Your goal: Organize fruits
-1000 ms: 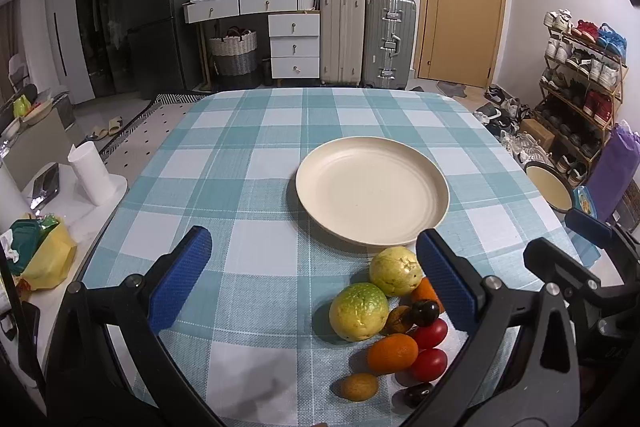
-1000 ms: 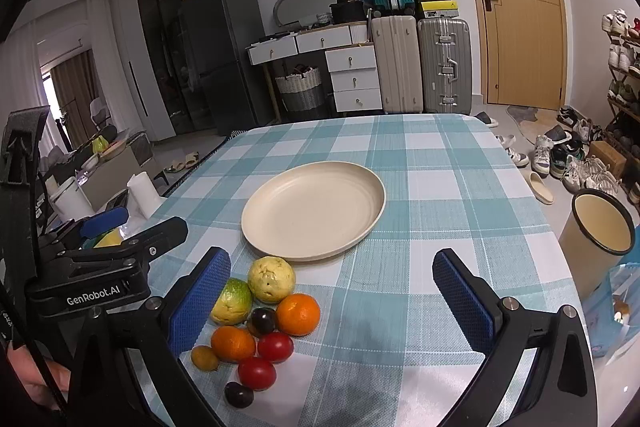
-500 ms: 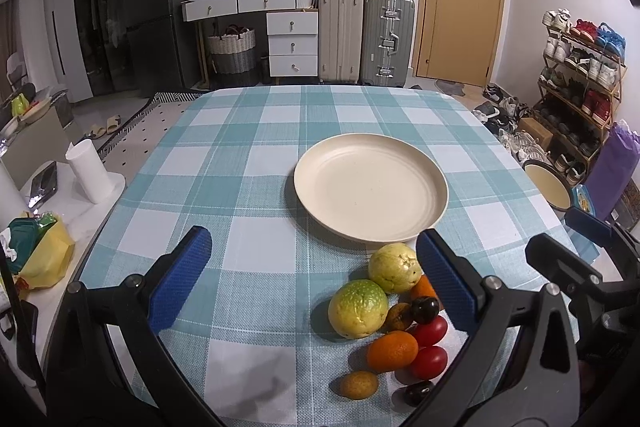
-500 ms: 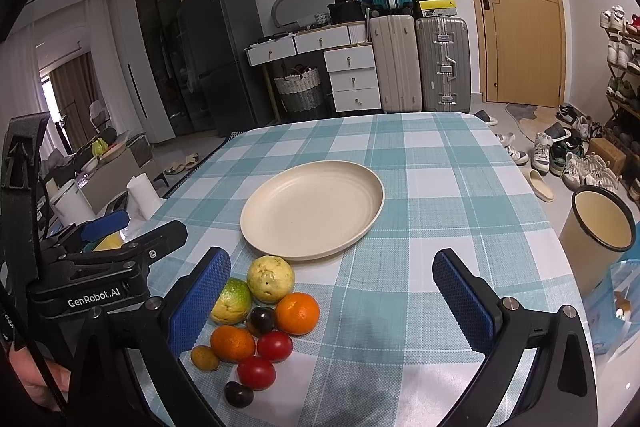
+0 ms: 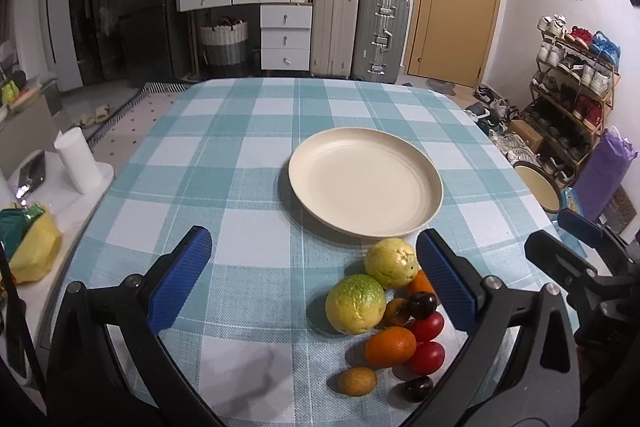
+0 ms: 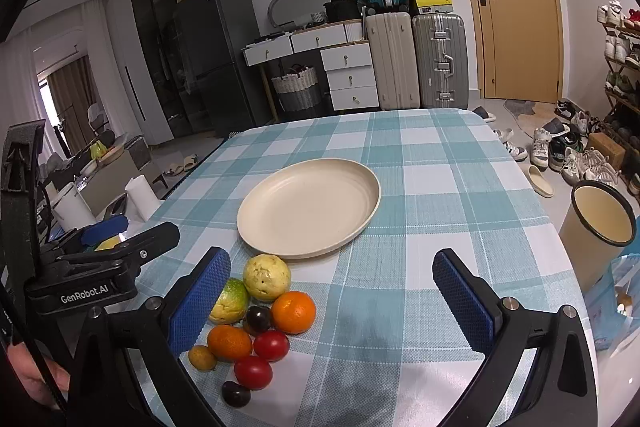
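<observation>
An empty cream plate (image 5: 365,183) (image 6: 310,205) sits mid-table on the teal checked cloth. Just in front of it lies a cluster of fruit: a pale yellow guava (image 5: 391,262) (image 6: 267,277), a green-yellow citrus (image 5: 355,303) (image 6: 230,301), two oranges (image 5: 390,345) (image 6: 294,311), red tomatoes (image 5: 427,357) (image 6: 271,345), dark plums (image 5: 422,304) (image 6: 236,393) and a small brown fruit (image 5: 357,381) (image 6: 202,357). My left gripper (image 5: 314,277) hovers open above the cloth, the fruit by its right finger. My right gripper (image 6: 332,297) is open too, the fruit beside its left finger.
Off the table's left edge stand a white paper roll (image 5: 76,163) and a yellow bag (image 5: 34,251). A cream bin (image 6: 596,223) stands right of the table. Suitcases (image 5: 360,35), white drawers and a shoe rack (image 5: 572,95) line the room behind.
Both views have shifted slightly; the plate and fruit sit a little higher in the left wrist view. No fruit has moved and both grippers stay open.
</observation>
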A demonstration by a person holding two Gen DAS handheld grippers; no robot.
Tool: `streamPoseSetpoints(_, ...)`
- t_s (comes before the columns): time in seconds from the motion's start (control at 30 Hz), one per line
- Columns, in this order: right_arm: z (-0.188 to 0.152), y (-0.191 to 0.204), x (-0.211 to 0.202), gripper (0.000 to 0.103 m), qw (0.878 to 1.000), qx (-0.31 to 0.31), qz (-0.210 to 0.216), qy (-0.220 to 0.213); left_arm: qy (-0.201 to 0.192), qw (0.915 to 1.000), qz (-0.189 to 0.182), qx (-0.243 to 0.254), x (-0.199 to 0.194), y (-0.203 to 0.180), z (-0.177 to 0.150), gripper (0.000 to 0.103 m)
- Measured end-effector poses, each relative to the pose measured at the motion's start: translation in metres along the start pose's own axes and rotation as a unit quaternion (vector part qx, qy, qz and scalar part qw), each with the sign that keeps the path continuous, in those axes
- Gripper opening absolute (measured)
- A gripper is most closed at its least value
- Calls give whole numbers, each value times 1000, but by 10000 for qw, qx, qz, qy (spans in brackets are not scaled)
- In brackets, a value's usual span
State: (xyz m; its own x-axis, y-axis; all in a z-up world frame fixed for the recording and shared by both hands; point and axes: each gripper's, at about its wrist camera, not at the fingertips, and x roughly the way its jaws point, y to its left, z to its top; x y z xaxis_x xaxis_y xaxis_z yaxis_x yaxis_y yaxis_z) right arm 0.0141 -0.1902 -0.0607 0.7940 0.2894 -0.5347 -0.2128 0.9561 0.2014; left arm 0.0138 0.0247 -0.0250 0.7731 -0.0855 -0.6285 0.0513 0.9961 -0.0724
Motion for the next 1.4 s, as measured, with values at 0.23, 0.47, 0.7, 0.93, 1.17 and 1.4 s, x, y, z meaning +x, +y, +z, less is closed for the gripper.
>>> streamPoseSetpoints(0.23,0,1,3,103,10000,11,34,37,142,9996,-237,-99,8,11,-6,102)
streamPoseSetpoints(0.47,-2,1,9,103,9999,24,29,106,396,9987,-321,-58,23,16,-21,102)
streamPoseSetpoints(0.7,-5,0,14,103,9998,49,30,200,756,9950,-650,-83,45,18,-31,102)
streamPoseSetpoints(0.93,-6,-2,18,103,9996,76,31,268,1145,9897,-839,-163,69,16,-37,102)
streamPoseSetpoints(1.17,-7,-6,24,103,9994,128,32,326,1474,9837,-972,-335,91,19,-37,98)
streamPoseSetpoints(1.4,-6,-11,28,103,9991,178,30,375,1663,9780,-1200,-386,105,17,-35,84)
